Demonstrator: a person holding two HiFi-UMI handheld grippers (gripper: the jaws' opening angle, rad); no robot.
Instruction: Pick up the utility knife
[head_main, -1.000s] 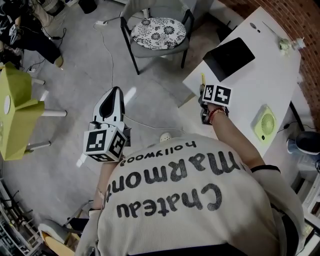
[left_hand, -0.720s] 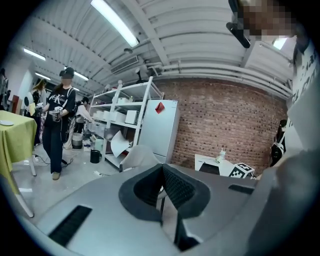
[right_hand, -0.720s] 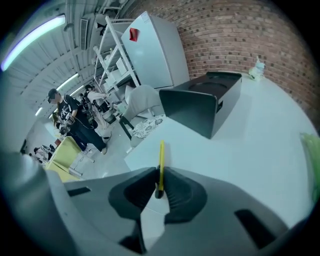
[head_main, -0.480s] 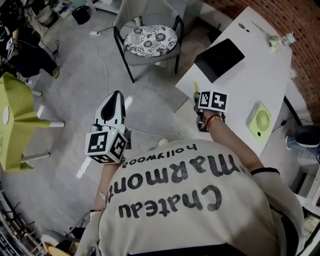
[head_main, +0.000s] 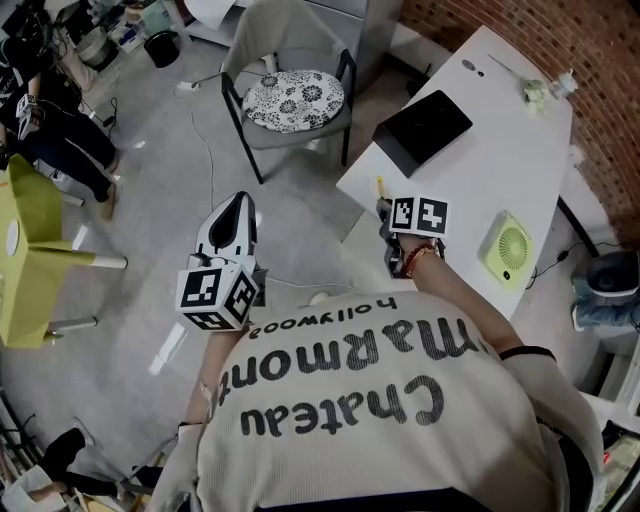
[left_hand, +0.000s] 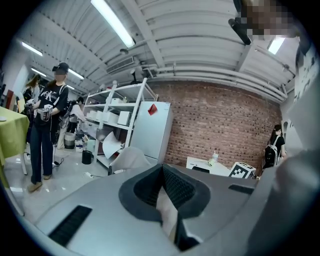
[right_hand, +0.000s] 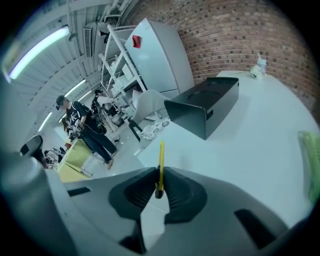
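The yellow utility knife (right_hand: 161, 159) stands on edge between the pads of my right gripper (right_hand: 160, 173), which is shut on it, blade end pointing away from me. In the head view the knife (head_main: 380, 188) sticks out ahead of the right gripper (head_main: 384, 212) at the near-left edge of the white table (head_main: 500, 130). My left gripper (head_main: 238, 202) hangs over the floor to the left, well apart from the table. Its jaws (left_hand: 161, 167) are shut with nothing between them.
A black box (head_main: 422, 128) lies on the table beyond the knife, and a green fan (head_main: 505, 250) lies to the right. A chair with a patterned cushion (head_main: 295, 95) stands left of the table. A yellow-green table (head_main: 25, 250) and people are at the far left.
The right gripper has risen a little with the knife still clamped in it. The left gripper has drifted slightly over the floor, still shut.
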